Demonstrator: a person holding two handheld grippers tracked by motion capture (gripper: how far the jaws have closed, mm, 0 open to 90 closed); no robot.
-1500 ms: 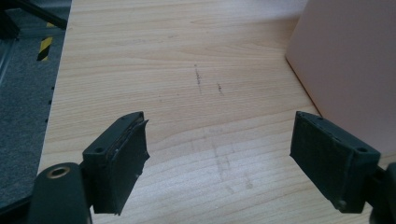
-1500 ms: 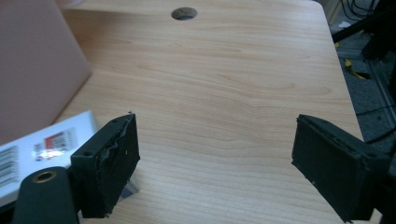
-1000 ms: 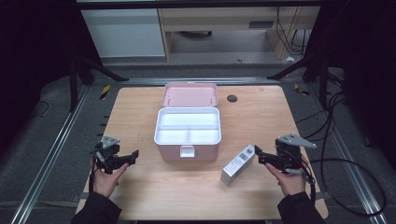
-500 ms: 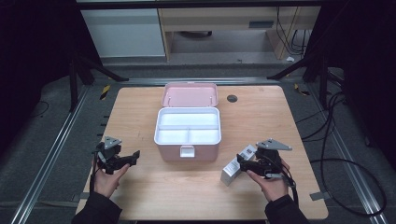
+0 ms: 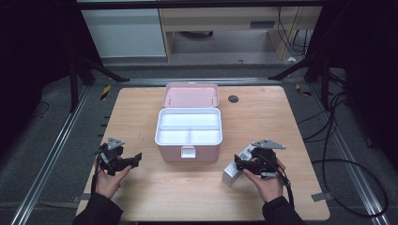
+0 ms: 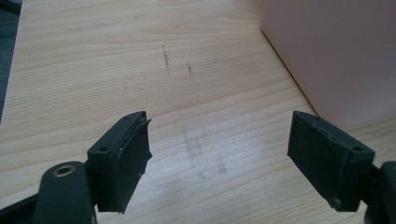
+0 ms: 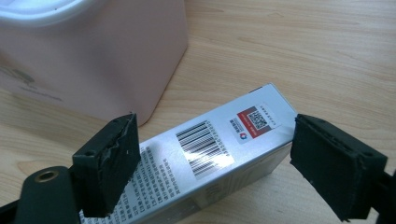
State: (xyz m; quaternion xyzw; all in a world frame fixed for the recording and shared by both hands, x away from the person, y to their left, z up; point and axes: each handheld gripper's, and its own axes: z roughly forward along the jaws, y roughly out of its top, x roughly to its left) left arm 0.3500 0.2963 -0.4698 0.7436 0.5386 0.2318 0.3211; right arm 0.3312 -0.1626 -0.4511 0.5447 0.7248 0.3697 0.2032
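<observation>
High view: pink box [image 5: 187,136] open, white tray [image 5: 189,128] bare.

High view: fixed cam above the person's side, looking fwd and down, far enough to take in the whole table [image 5: 141,108], the floor round it and shelving behind. Left gripper view: cam rides low on the left gripper [image 6: 219,154], v. close to the wood, looking along the jaws past a pink box [image 6: 336,56] wall at its right edge. Right gripper view: same setup on the right gripper [image 7: 215,158], close over a silver carton [image 7: 219,154], box corner at upper left. All three share the tabletop and box; the high view also takes in both grippers and the carton.
</observation>
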